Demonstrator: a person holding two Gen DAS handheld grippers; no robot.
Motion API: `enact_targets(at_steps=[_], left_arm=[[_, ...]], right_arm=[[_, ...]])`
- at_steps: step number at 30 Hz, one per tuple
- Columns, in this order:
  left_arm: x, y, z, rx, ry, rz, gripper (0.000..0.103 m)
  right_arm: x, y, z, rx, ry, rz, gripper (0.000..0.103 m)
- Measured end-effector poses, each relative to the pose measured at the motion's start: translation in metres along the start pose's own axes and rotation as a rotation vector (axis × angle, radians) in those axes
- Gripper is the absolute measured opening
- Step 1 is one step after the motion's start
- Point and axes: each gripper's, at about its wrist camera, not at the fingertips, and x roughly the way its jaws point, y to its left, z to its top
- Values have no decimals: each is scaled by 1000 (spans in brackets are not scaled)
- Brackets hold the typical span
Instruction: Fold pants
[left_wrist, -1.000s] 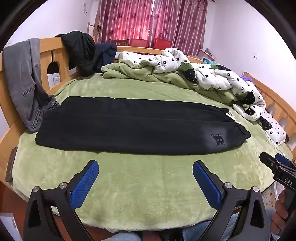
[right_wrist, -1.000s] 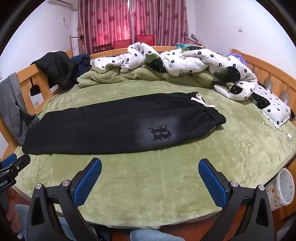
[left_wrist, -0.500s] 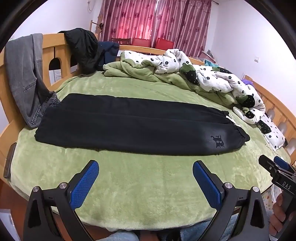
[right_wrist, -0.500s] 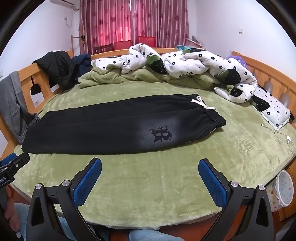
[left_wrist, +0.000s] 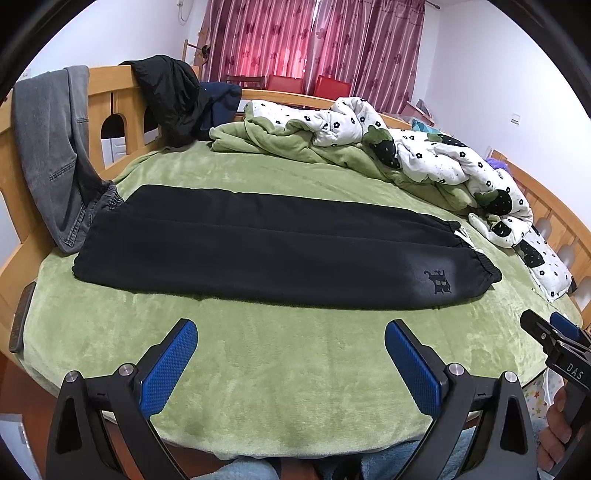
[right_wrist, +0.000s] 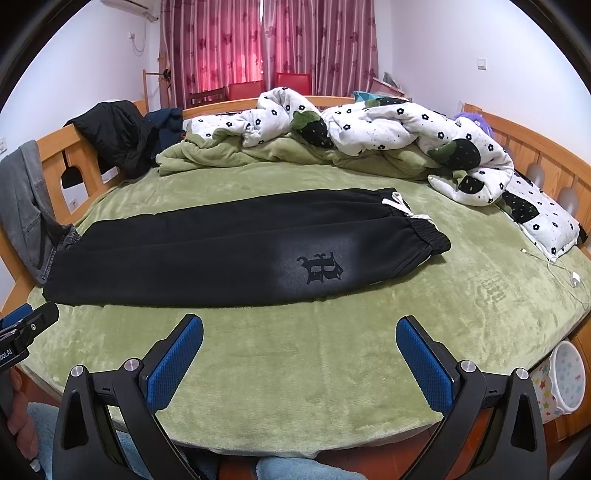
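Note:
Black pants (left_wrist: 273, 247) lie flat on the green bed cover, folded lengthwise, leg over leg. The waistband with a white drawstring is at the right end, the hems at the left. They also show in the right wrist view (right_wrist: 229, 251), with a dark printed logo (right_wrist: 320, 266) near the waist. My left gripper (left_wrist: 291, 354) is open and empty above the bed's front edge, short of the pants. My right gripper (right_wrist: 300, 347) is open and empty, also near the front edge.
A crumpled white flowered quilt and green blanket (right_wrist: 332, 136) lie along the far side. Grey jeans (left_wrist: 51, 147) and a black jacket (left_wrist: 170, 96) hang on the wooden frame at left. A white cable (right_wrist: 561, 266) lies at the right edge. A bin (right_wrist: 565, 380) stands below the bed.
Both grippers have risen and tilted slightly, so the pants sit a little lower in both views. The pants have not moved. Both grippers stay open.

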Motion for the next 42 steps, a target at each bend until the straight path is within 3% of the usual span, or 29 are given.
enact_targets(at_steps=[21,25,31,42], left_arm=[[11,-14,4,109,36,37,102],[15,-20,4,147,52,-27,102],[19,-18,4,169,67,-47,102],[21,-3,4,109,79,-99,102]], right_arm=[[16,-11,7,42,38,95,102],[19,-18,9,64,41,124,102],[24,-19,13,46,63,98,102],[26,-35,12,44,69,100,102]])
